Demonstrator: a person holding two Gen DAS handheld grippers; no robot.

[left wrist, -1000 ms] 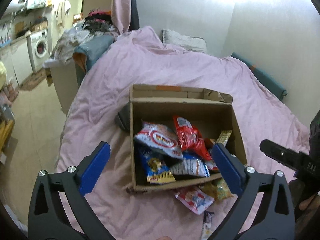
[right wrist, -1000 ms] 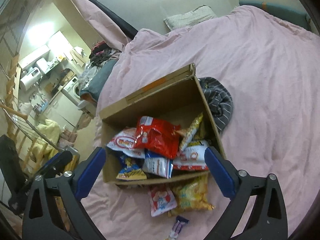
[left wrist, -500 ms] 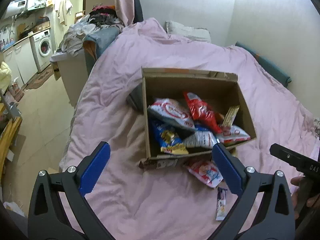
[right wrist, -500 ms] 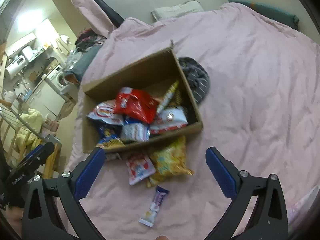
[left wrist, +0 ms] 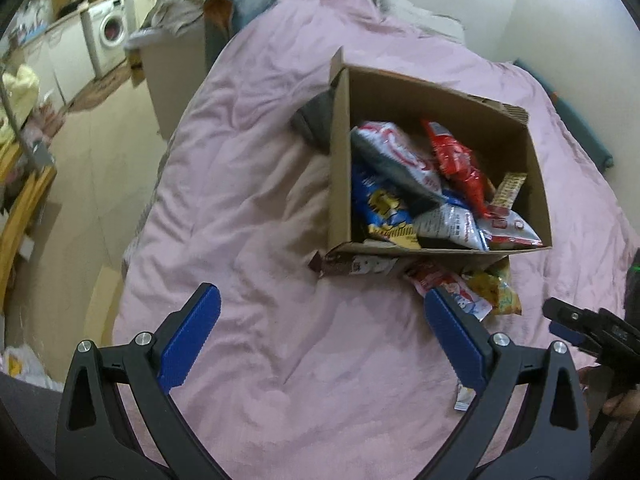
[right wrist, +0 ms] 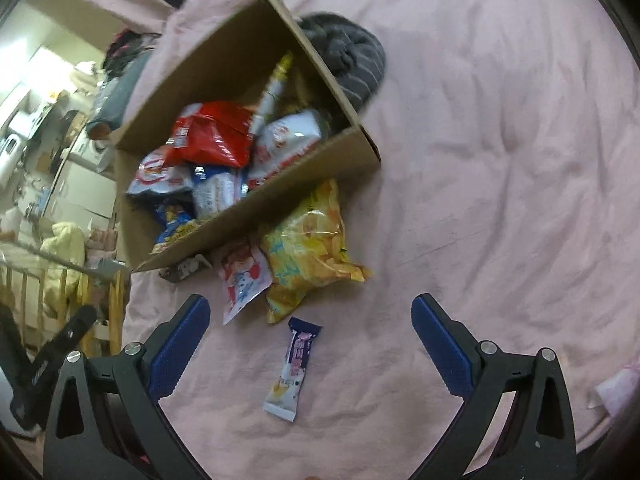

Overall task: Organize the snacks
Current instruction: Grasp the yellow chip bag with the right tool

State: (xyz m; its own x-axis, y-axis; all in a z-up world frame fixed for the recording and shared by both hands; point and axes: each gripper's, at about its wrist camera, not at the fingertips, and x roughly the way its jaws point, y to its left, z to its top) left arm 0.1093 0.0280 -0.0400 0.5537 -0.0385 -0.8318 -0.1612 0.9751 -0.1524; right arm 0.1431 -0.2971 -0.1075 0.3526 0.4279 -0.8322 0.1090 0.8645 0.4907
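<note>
A cardboard box [left wrist: 340, 168] [right wrist: 224, 60] full of snack bags sits on a pink bed cover [left wrist: 248, 208]. In it lie a red bag [left wrist: 456, 160] [right wrist: 212, 136], a white-and-red bag [left wrist: 396, 152] and a blue-yellow bag [left wrist: 380, 208]. Outside its near wall lie a yellow chip bag [right wrist: 312, 248], a red-white packet [right wrist: 244, 276] and a small purple-white bar [right wrist: 294, 364]. My right gripper [right wrist: 310, 340] hovers open over the bar. My left gripper [left wrist: 320, 332] is open above bare cover, nothing between its fingers.
A grey striped cloth [right wrist: 352, 56] lies against the box's far side. A dark packet [left wrist: 352, 266] pokes from under the box. The bed edge drops to the floor [left wrist: 92, 184] on the left, with a washing machine [left wrist: 108, 36] and clutter beyond. The other gripper shows at the right [left wrist: 588, 332].
Both grippers have pulled back and risen from the box, which now sits farther away. The right view has swung so the loose bar lies between its fingers.
</note>
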